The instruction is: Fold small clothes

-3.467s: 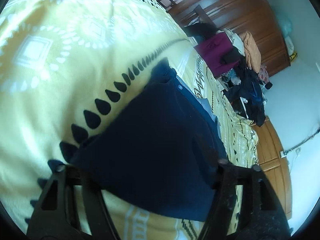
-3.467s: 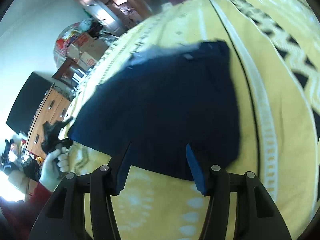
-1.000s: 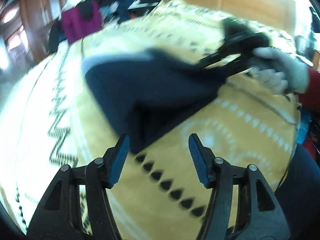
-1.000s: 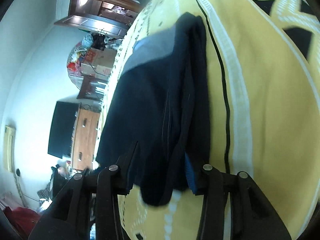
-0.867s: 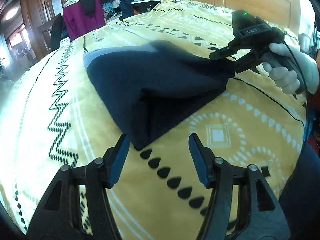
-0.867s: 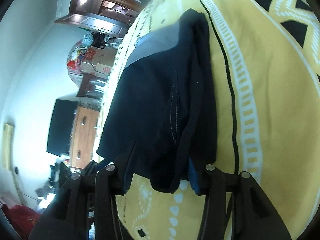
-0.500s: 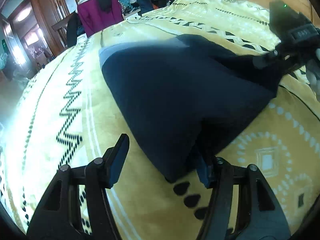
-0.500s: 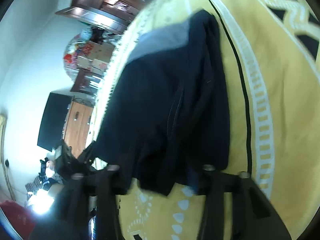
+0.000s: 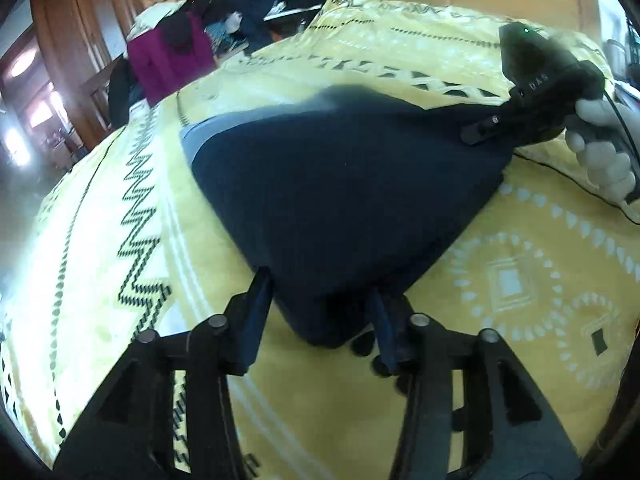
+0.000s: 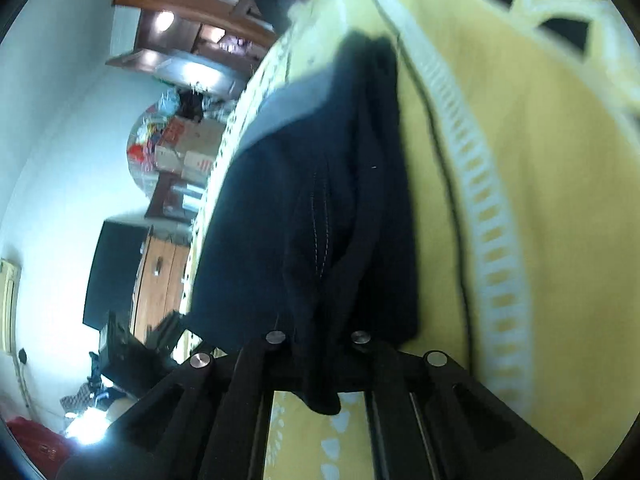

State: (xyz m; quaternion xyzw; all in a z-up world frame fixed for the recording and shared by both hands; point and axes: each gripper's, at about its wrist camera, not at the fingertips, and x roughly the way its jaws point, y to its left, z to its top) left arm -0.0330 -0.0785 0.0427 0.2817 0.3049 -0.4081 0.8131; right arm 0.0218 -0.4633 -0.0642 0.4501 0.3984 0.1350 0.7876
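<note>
A small dark navy garment (image 9: 340, 184) with a grey band at its far end lies on the yellow patterned bedspread (image 9: 120, 220). My left gripper (image 9: 320, 304) is open, its fingers either side of the garment's near corner. My right gripper (image 10: 316, 340) is shut on the garment's (image 10: 288, 200) bunched edge, which hangs down between its fingers. In the left wrist view the right gripper (image 9: 480, 132) shows at the garment's right corner, held by a gloved hand (image 9: 600, 156).
A pile of clothes (image 9: 224, 28) and wooden wardrobes (image 9: 80, 60) stand beyond the bed. In the right wrist view a dark screen on a wooden cabinet (image 10: 152, 280) and boxes (image 10: 180, 148) stand past the bed's edge.
My left gripper has moved in until the garment's near corner sits between its fingers. My right gripper has closed on the garment's edge.
</note>
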